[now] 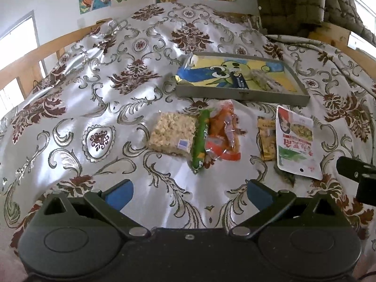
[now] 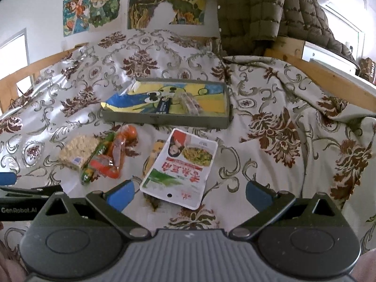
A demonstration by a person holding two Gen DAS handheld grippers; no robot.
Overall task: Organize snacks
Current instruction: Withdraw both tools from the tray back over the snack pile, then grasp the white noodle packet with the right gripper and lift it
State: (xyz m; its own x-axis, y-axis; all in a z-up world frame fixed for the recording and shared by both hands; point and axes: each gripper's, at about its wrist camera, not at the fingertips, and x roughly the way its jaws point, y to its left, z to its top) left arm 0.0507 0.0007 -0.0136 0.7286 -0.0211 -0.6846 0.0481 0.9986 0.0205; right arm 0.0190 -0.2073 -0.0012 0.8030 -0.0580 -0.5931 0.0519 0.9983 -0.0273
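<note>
A grey tray point(image 1: 239, 95) point(image 2: 164, 118) with a cartoon picture on its floor lies on the bed; a dark blue bar point(image 1: 239, 81) point(image 2: 163, 105) and a clear packet point(image 1: 265, 80) point(image 2: 191, 103) lie in it. In front of it lie a rice crisp block point(image 1: 172, 132) point(image 2: 77, 149), a green tube snack point(image 1: 199, 138) point(image 2: 97, 157), an orange packet point(image 1: 223, 134) point(image 2: 115, 157), a yellow packet point(image 1: 266, 138) point(image 2: 154, 154) and a white pouch point(image 1: 296, 141) point(image 2: 182, 166). My left gripper point(image 1: 189, 195) is open and empty, short of the snacks. My right gripper point(image 2: 189, 193) is open around the pouch's near edge.
The patterned satin bedspread point(image 1: 94, 98) point(image 2: 282, 141) covers the bed. Wooden rails point(image 1: 28, 58) point(image 2: 329, 75) run along both sides. A padded jacket point(image 2: 258, 11) hangs at the back right, and posters point(image 2: 94, 7) are on the wall.
</note>
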